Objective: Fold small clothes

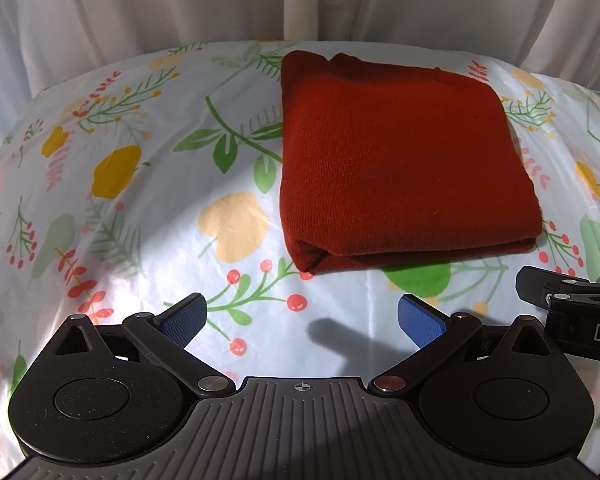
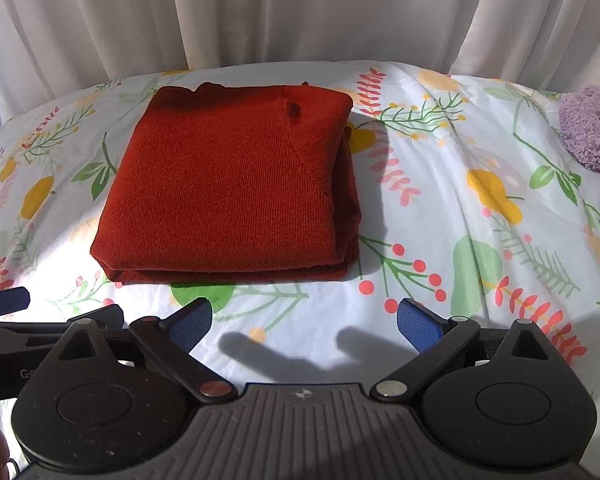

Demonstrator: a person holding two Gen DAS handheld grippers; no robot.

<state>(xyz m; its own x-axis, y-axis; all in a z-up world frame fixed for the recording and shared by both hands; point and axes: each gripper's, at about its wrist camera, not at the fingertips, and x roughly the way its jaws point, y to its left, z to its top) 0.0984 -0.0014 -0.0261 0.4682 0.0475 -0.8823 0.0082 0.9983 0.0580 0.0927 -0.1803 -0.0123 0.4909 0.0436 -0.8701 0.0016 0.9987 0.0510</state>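
Observation:
A rust-red knitted garment [image 1: 400, 160] lies folded into a thick rectangle on the floral tablecloth [image 1: 140, 200]; in the right wrist view the same garment [image 2: 228, 192] sits left of centre, its folded edges toward me. My left gripper [image 1: 302, 320] is open just in front of the garment's near edge, with nothing between its blue pads [image 1: 182, 320]. My right gripper [image 2: 304, 326] is also open, short of the garment and a little to its right, and empty. Each gripper shows at the edge of the other's view.
A fuzzy purple cloth [image 2: 592, 132] lies at the far right of the table. White curtains [image 2: 300, 12] hang close behind the table's far edge. The tablecloth [image 2: 460, 220] is bare to the right of the garment, with a few ridges.

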